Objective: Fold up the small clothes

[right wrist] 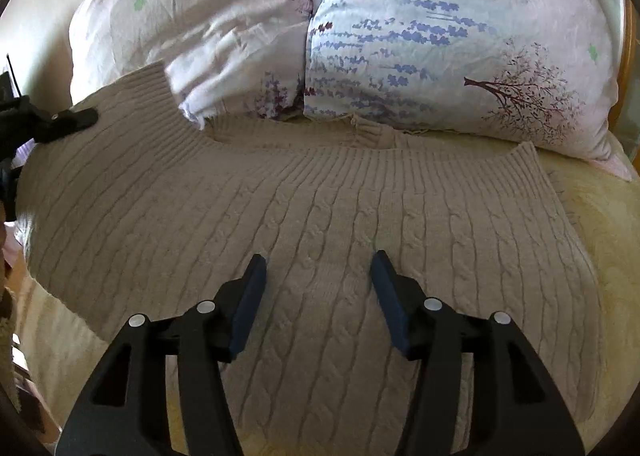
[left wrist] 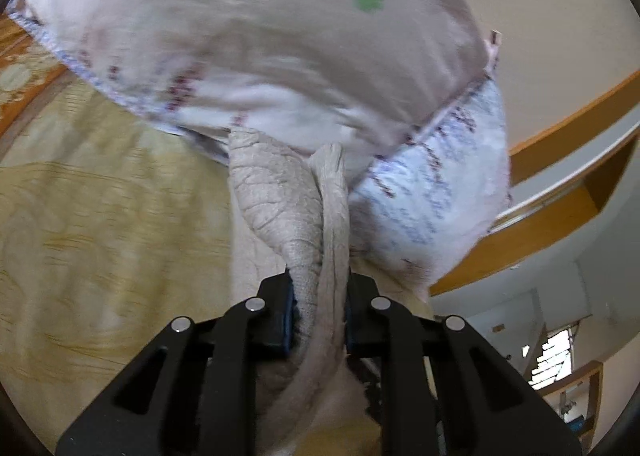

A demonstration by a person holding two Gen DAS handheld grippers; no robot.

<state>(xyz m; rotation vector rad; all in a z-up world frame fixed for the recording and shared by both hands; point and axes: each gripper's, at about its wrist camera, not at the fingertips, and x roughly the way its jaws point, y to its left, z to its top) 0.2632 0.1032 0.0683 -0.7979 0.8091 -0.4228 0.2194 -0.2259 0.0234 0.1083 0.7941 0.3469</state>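
Observation:
A beige cable-knit sweater (right wrist: pixel 304 224) lies spread across the bed, its ribbed hem towards the pillows. My left gripper (left wrist: pixel 319 296) is shut on a bunched edge of the sweater (left wrist: pixel 296 212) and lifts it. That gripper also shows at the far left of the right wrist view (right wrist: pixel 68 118), on the sweater's left corner. My right gripper (right wrist: pixel 318 276) is open and empty, hovering just over the middle of the sweater.
Two floral pillows (right wrist: pixel 440 36) lean at the head of the bed, touching the sweater's far edge. A yellow patterned bedspread (left wrist: pixel 100 216) covers the bed. A wooden headboard rail (left wrist: pixel 560 160) runs at the right in the left wrist view.

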